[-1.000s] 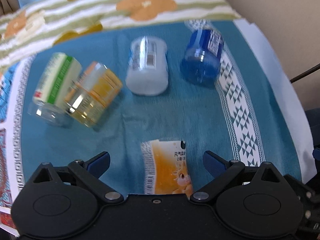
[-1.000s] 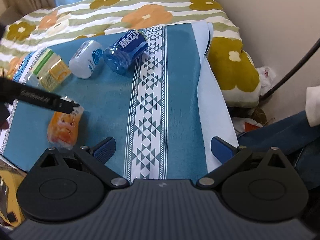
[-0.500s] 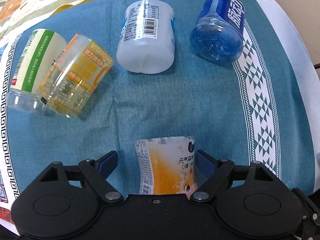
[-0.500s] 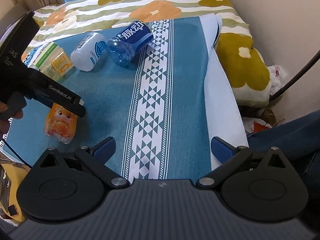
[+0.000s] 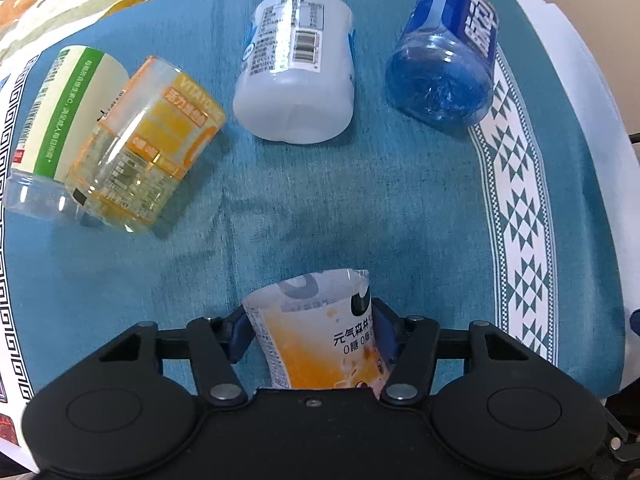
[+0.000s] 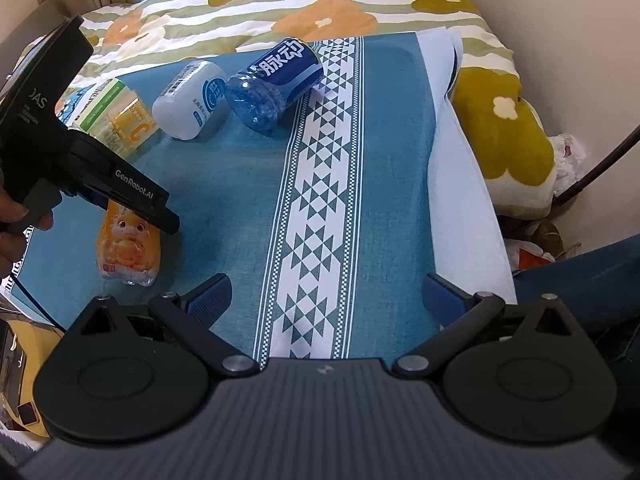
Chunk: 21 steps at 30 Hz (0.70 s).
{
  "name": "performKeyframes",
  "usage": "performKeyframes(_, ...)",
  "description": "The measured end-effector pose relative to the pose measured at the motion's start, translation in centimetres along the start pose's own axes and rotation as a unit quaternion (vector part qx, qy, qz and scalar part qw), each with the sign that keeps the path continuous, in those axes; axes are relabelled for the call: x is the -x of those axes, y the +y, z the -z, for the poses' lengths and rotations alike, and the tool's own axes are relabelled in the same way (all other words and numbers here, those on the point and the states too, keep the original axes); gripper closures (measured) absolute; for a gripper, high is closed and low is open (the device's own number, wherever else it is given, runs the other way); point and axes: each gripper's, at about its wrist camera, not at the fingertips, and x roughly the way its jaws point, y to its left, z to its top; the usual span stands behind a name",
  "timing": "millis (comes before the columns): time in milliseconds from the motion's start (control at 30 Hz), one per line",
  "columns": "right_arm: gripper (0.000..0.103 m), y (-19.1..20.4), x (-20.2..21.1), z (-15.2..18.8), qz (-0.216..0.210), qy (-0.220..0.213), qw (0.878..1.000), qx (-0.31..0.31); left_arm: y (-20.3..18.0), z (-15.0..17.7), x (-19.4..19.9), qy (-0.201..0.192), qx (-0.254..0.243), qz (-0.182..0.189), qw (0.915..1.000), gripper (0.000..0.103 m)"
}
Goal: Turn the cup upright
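An orange cup cut from a bottle (image 5: 320, 336) lies on its side on the teal cloth, open end away from me. My left gripper (image 5: 308, 332) is shut on it, blue pads pressing both sides. In the right wrist view the same cup (image 6: 128, 248) lies under the left gripper (image 6: 160, 220), its base toward the near edge. My right gripper (image 6: 328, 292) is open and empty above the patterned white band, well right of the cup.
Four more cut cups lie on their sides at the back: blue (image 5: 444, 56), white (image 5: 296, 72), yellow-orange (image 5: 148, 148), green-labelled (image 5: 60, 128). A floral quilt (image 6: 320, 4) lies behind. The cloth's right edge (image 6: 460, 160) drops toward a wall.
My left gripper moved forward over the orange cup and its jaws closed onto it. The right gripper stayed open, shifting only slightly.
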Motion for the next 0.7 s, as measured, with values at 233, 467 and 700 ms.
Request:
performKeyframes(233,0.000,0.6,0.5,-0.3,-0.004,-0.008,1.000,0.006,0.3,1.5,3.0,-0.046,-0.016,0.003,0.9988,0.042)
performKeyframes(467,0.000,1.7,0.6,0.0,-0.013,-0.012,1.000,0.019,-0.4,4.5,5.2,-0.142,-0.031,-0.008,0.9894,0.044)
performKeyframes(700,0.000,2.7,0.0,1.2,-0.018,-0.002,0.999,0.036,-0.9,7.2,4.9,-0.236,-0.034,-0.030,0.9707,0.044)
